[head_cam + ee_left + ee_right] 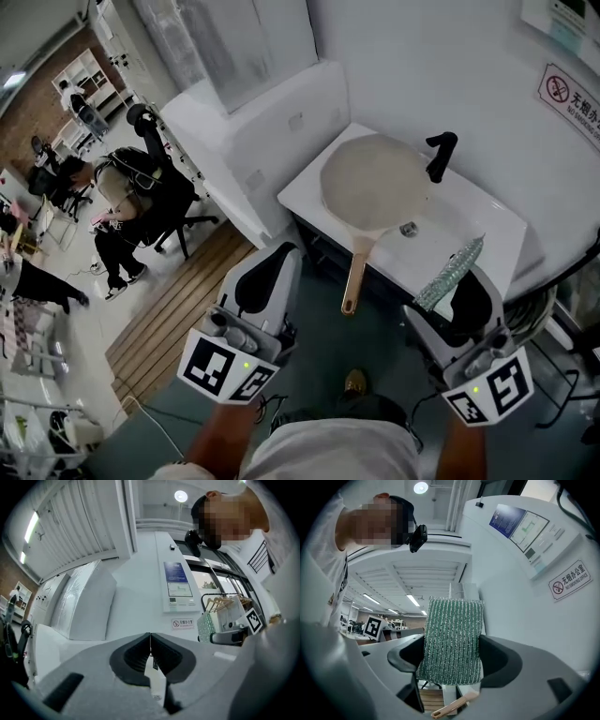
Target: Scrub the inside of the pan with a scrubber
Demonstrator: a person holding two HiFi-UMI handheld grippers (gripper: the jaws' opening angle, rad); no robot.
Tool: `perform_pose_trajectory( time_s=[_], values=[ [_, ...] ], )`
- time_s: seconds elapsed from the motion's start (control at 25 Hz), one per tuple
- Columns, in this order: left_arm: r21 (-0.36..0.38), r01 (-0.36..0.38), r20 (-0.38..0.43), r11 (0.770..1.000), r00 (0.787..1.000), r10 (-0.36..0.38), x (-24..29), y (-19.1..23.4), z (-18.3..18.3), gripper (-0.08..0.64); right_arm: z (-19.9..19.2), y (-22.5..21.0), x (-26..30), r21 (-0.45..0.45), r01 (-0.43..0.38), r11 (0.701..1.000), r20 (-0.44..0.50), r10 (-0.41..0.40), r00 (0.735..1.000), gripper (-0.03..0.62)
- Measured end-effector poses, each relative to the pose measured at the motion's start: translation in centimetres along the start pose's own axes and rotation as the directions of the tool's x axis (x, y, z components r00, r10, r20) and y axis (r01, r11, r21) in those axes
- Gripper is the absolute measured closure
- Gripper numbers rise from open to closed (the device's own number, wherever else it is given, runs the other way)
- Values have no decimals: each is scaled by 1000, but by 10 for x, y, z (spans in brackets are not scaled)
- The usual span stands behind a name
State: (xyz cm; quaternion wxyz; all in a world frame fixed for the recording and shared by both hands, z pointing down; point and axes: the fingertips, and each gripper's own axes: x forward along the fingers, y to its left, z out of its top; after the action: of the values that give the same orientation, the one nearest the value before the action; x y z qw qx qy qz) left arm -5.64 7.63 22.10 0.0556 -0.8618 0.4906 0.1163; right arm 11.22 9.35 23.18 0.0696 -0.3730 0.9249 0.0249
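A round beige pan (375,180) lies in the white sink (487,234), its long coppery handle (355,278) reaching over the front edge toward me. My left gripper (281,253) hovers short of the sink, left of the handle, with its jaws shut on nothing; its closed tips (150,641) point at the wall. Right of the handle, my right gripper (466,274) is shut on a green sparkly scrubber (448,272), which stands up between the pads as a green knitted pad (451,639). Below it the handle's end (454,706) shows. Both grippers are clear of the pan.
A black faucet (441,155) rises at the pan's far right rim, and a drain (408,229) sits beside the pan. A white appliance (253,141) adjoins the sink on the left. A wooden floor strip (178,309) and seated people (122,206) lie far left.
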Motion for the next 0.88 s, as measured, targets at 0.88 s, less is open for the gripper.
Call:
perform_pose_trajectory(
  time_s=[0.88],
  values=[
    [43, 2, -87, 999, 996, 2, 128, 86, -54, 543, -27, -101, 107, 4, 18, 1000, -34, -18, 999, 241]
  ],
)
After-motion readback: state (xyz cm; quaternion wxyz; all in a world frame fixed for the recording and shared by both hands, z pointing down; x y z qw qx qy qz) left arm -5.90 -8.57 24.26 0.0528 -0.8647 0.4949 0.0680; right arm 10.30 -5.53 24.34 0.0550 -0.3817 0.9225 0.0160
